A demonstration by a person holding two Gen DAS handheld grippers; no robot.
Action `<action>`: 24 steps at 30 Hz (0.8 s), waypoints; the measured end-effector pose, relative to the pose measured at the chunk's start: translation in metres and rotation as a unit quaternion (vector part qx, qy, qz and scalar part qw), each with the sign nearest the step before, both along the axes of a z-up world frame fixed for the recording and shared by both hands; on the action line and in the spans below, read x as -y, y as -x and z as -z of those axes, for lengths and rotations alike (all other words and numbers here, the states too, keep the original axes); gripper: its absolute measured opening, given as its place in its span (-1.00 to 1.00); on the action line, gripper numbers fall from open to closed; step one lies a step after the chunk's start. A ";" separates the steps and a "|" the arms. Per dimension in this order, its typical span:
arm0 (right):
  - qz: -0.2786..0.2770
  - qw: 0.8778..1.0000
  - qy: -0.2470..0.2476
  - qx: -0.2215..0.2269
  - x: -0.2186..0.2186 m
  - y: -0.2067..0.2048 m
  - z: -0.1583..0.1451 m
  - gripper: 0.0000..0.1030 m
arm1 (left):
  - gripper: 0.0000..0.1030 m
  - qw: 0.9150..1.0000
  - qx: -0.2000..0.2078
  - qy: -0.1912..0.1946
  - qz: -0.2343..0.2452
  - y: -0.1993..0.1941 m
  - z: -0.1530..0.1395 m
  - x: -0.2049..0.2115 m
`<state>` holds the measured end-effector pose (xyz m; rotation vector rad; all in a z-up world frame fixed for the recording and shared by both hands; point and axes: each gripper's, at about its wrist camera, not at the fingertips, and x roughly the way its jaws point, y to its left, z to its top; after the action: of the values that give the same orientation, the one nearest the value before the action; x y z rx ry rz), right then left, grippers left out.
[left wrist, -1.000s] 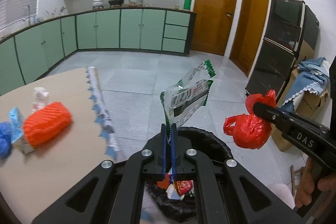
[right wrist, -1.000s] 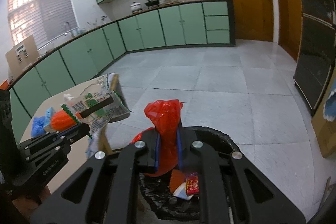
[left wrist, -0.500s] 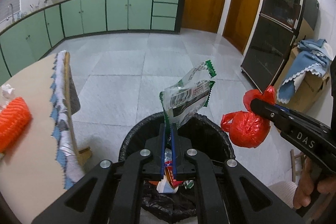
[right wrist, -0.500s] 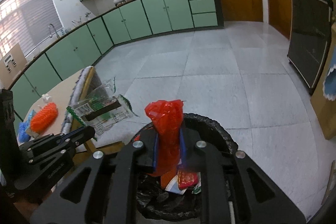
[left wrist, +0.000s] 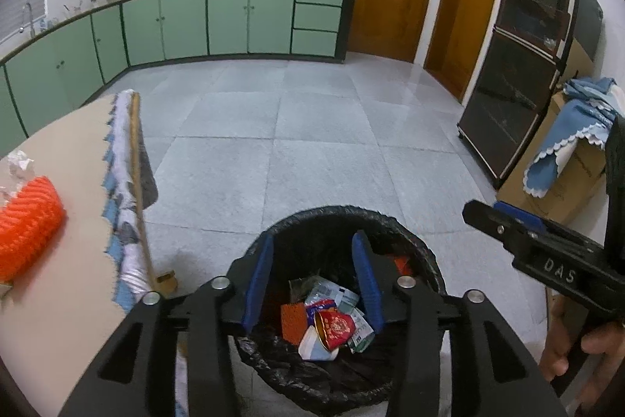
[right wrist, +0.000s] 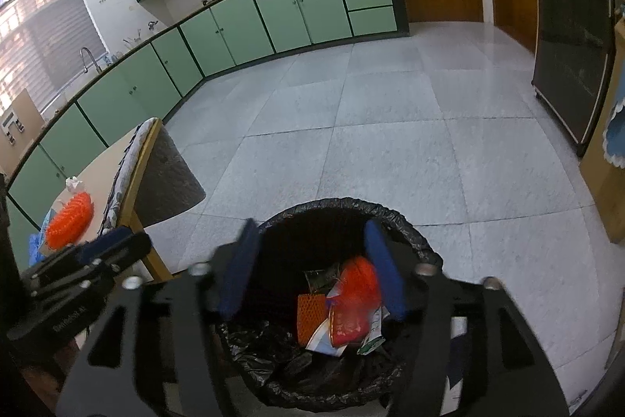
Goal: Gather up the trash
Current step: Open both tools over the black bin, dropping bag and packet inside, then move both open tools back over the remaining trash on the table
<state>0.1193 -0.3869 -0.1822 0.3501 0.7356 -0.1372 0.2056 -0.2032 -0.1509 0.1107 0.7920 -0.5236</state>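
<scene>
A black-lined trash bin (left wrist: 425, 253) stands on the floor beside the table, holding several wrappers and a red cup (left wrist: 336, 325). My left gripper (left wrist: 312, 280) is open and empty right above the bin. My right gripper (right wrist: 312, 270) is open above the same bin (right wrist: 414, 233); a blurred red plastic bag (right wrist: 357, 284) is between its fingers, dropping among the trash. The green-and-white wrapper lies in the bin (left wrist: 332, 297). On the table remain an orange mesh piece (left wrist: 27, 221), crumpled white paper (left wrist: 19, 163) and blue items (right wrist: 35, 245).
The table (left wrist: 70, 182) with a patterned cloth edge (left wrist: 121, 182) is to the left of the bin. A black cabinet (left wrist: 523, 73) and a cardboard box with blue cloth (left wrist: 566, 143) stand at the right. Green cupboards line the far wall.
Both grippers have opened over the bin. The green-and-white wrapper left my left gripper and the red bag left my right gripper; both dropped into the bin.
</scene>
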 end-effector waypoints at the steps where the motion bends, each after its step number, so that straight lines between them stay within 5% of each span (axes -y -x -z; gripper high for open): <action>1: 0.000 1.000 0.002 0.002 -0.001 0.000 -0.002 0.22 | -0.12 1.000 0.002 0.003 -0.003 0.000 -0.003 -0.004; 10: 0.010 0.998 0.047 0.044 -0.035 0.008 -0.039 0.85 | 0.49 0.996 0.046 0.034 -0.064 0.008 -0.040 -0.062; 24: -0.086 0.989 0.069 0.094 -0.167 -0.017 -0.082 0.90 | 0.63 0.968 0.112 0.000 -0.227 0.033 -0.071 -0.242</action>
<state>0.1363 -0.2204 -0.1006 0.1628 0.5622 0.0080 0.1721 0.0384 -0.0800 -0.0138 0.5711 -0.0738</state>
